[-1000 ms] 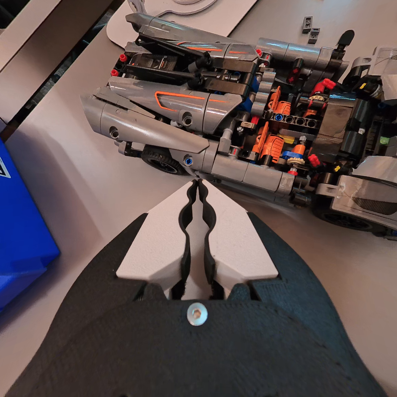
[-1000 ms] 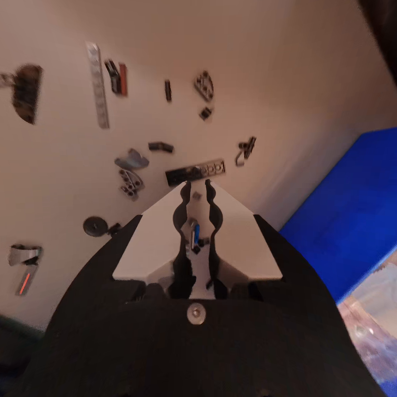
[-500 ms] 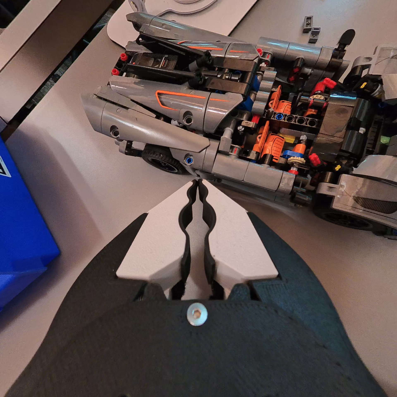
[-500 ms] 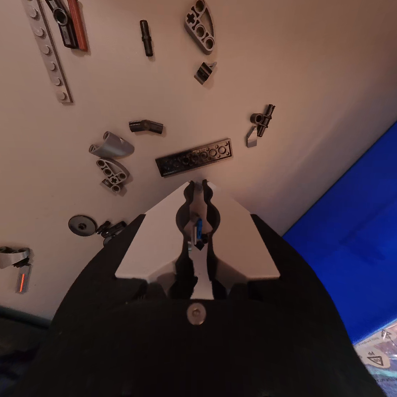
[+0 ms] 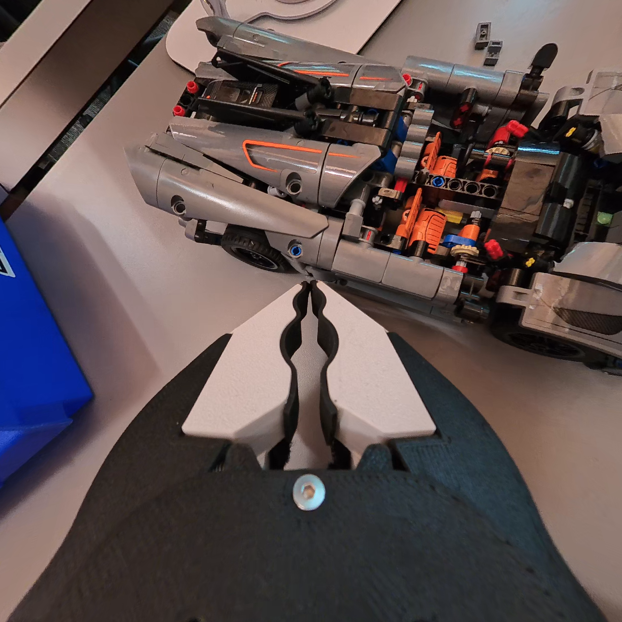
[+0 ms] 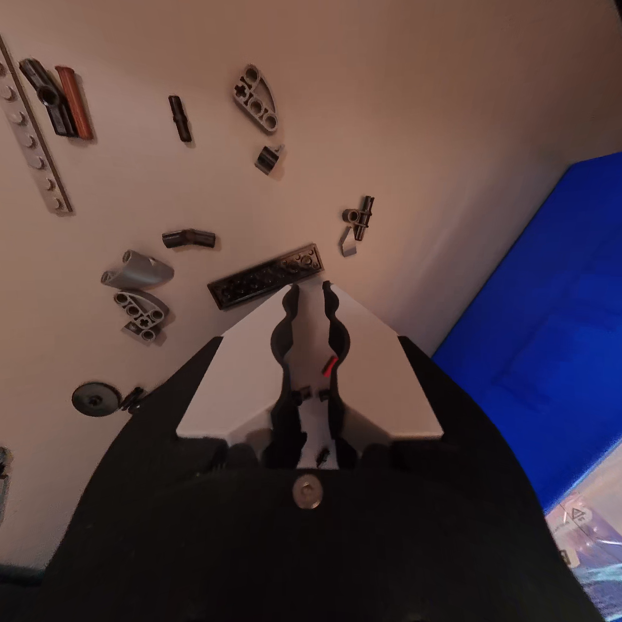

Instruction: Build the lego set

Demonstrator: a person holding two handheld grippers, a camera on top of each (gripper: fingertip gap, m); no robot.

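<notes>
Resting nearly closed and empty, left hand-held gripper [image 5: 309, 286] has its tips at the lower sill of the grey-and-orange lego car [image 5: 370, 188] on the tabletop [image 5: 101, 269]. Right hand-held gripper [image 6: 310, 286], jaws narrowly parted, empty, hovers beside a black studded plate [image 6: 266, 274]. Loose grey and black pieces lie scattered beyond; blue box [image 6: 538, 319] to its right.

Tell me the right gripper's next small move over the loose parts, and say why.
Probably ease the right gripper forward and down over the black studded plate. Its fingers stand apart and empty, and that plate lies flat just beyond their tips, the nearest loose part. The left gripper sits shut by the grey car model, so nothing there calls for a move.
</notes>
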